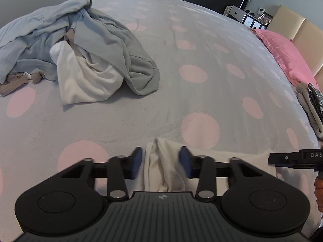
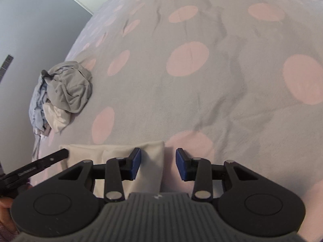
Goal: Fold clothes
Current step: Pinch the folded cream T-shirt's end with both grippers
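A grey bed (image 1: pixel 141 111) with pink dots is seen, and a cream garment (image 1: pixel 161 165) lies flat at its near edge, well apart from the unfolded pile (image 1: pixel 80 56). The left gripper (image 1: pixel 160 164) and right gripper (image 2: pixel 157 164) are spread wide over opposite ends, nothing held. Folding appears just begun; both ends likely need pinching next.

folded stack (image 1: pixel 315 109) cut off, cream garment (image 1: pixel 161 165) partly hidden

My right gripper (image 2: pixel 157 164) hangs with jaws apart over the cream garment's (image 2: pixel 121 151) right edge on the bed (image 2: pixel 222 80); the clothes pile (image 2: pixel 62 92) lies far left.
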A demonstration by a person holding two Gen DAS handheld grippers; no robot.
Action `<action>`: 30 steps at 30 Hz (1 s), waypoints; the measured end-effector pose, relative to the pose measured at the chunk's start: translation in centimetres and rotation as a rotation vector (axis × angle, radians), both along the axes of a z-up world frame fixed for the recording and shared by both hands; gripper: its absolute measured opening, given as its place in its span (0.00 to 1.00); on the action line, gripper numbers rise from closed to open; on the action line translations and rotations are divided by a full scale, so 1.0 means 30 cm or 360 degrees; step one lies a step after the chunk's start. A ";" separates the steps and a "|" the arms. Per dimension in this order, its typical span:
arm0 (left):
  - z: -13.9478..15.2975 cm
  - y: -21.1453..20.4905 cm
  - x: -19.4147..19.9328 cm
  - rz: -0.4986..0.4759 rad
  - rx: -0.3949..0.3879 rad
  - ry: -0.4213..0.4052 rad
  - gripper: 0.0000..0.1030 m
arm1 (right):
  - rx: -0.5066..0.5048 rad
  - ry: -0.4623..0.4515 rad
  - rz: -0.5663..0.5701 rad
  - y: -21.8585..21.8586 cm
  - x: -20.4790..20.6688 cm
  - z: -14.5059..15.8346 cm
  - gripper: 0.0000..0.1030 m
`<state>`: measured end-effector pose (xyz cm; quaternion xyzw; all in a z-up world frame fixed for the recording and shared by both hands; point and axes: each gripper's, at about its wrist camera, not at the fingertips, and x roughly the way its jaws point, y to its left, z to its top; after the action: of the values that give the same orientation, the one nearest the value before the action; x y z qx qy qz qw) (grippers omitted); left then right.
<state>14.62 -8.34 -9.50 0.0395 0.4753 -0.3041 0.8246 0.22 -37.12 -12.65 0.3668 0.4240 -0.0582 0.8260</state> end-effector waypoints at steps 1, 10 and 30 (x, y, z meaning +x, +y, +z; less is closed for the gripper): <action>-0.005 -0.002 0.004 0.0008 -0.0004 0.0010 0.18 | 0.0006 -0.0017 0.0002 0.003 0.002 -0.004 0.31; 0.005 0.015 0.013 0.0080 -0.0045 -0.0040 0.04 | -0.0117 -0.0042 -0.0064 0.018 -0.024 0.023 0.05; 0.120 0.085 -0.134 0.0077 0.0210 -0.0010 0.40 | -0.0411 -0.0012 0.0194 0.161 -0.183 0.107 0.19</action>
<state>10.61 -5.79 -5.89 0.0831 0.4925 -0.2521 0.8288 -5.26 -32.29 -9.44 0.2312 0.4313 -0.0605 0.8700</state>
